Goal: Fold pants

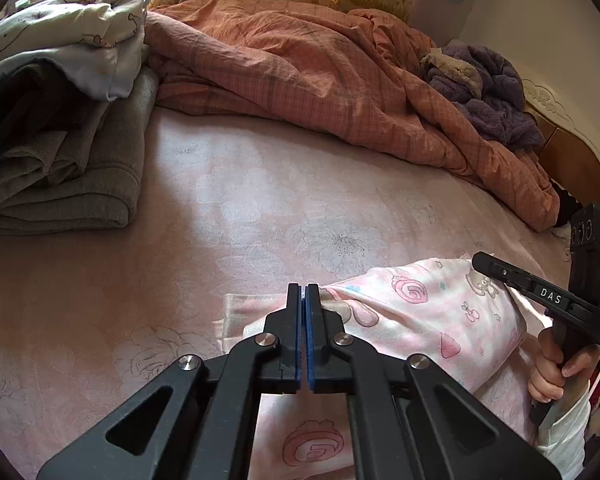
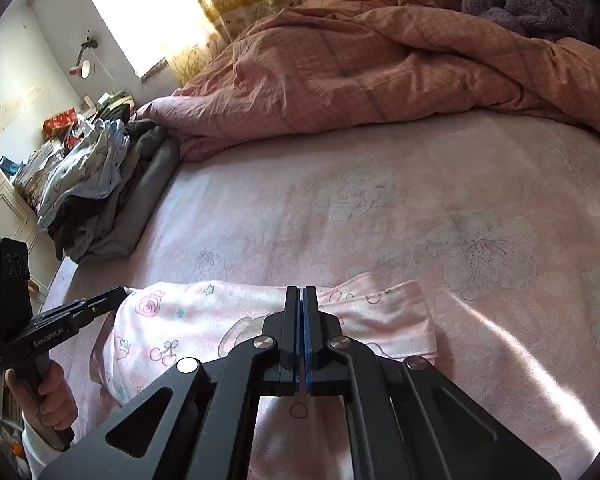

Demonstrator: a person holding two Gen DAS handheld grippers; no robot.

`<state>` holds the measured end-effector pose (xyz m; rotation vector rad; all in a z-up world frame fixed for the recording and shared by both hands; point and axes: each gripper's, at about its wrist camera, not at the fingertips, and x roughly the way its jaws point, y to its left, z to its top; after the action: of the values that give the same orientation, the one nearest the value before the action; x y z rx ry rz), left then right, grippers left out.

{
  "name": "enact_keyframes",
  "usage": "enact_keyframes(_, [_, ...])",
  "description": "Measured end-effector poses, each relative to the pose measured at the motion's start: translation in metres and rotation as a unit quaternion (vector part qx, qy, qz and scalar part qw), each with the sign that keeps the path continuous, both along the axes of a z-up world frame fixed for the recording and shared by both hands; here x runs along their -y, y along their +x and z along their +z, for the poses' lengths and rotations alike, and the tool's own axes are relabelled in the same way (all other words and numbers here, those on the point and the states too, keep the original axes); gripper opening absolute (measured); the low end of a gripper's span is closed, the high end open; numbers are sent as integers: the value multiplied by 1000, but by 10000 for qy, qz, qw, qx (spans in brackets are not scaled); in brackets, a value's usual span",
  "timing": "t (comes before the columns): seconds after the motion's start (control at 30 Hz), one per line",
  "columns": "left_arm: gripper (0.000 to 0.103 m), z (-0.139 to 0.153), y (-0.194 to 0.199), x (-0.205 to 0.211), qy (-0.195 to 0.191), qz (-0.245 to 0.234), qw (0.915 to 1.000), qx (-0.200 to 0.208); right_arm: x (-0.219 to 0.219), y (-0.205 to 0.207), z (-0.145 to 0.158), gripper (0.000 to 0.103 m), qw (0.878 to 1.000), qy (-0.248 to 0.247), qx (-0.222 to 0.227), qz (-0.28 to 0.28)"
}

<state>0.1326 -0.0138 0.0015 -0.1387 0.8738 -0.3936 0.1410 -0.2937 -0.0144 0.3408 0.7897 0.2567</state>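
So on the far left there's a pile of folded grey clothes sitting on the pink flowered sheet. The left gripper has its jaws pressed together, nothing between them, hanging over the left end of the pink print pants, which lie bunched along the near edge of the bed. The right gripper is pressed together too, empty, over the right end. Orange duvet heaped behind, purple fleece far right.
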Motion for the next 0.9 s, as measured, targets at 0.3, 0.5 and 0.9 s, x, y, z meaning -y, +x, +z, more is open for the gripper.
enact_keyframes(0.3, [1,14,-3,-15,309,412,9979,394,6,-18,23,0,9932,-622,658,-725])
enact_keyframes(0.5, [2,-25,9,-5,549,387,9977,50,-5,1,-10,0,9937,-901,159,-641])
enact_keyframes(0.9, [26,35,-38,28,1034,308,9822,1540,-10,-35,39,0,9857,-986,1160,-724])
